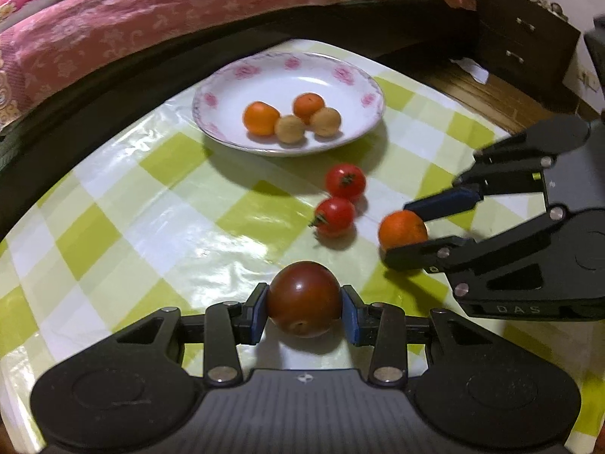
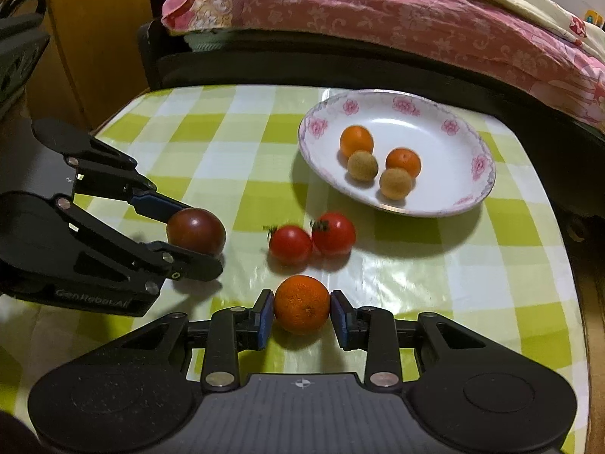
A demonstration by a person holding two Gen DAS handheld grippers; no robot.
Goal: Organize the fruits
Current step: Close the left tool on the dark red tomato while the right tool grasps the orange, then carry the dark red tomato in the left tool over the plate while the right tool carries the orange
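Observation:
A dark red tomato sits between the blue pads of my left gripper, which is shut on it just above the checked tablecloth. My right gripper is shut on a small orange low over the cloth. Each gripper shows in the other's view: the right with its orange, the left with its tomato. Two red cherry tomatoes lie touching between the grippers and a white flowered plate. The plate holds two oranges and two tan round fruits.
The green and white checked table ends at a dark bed frame behind the plate, with a pink quilt above it. A dark wooden drawer unit stands beyond the table's far right corner, over a wood floor.

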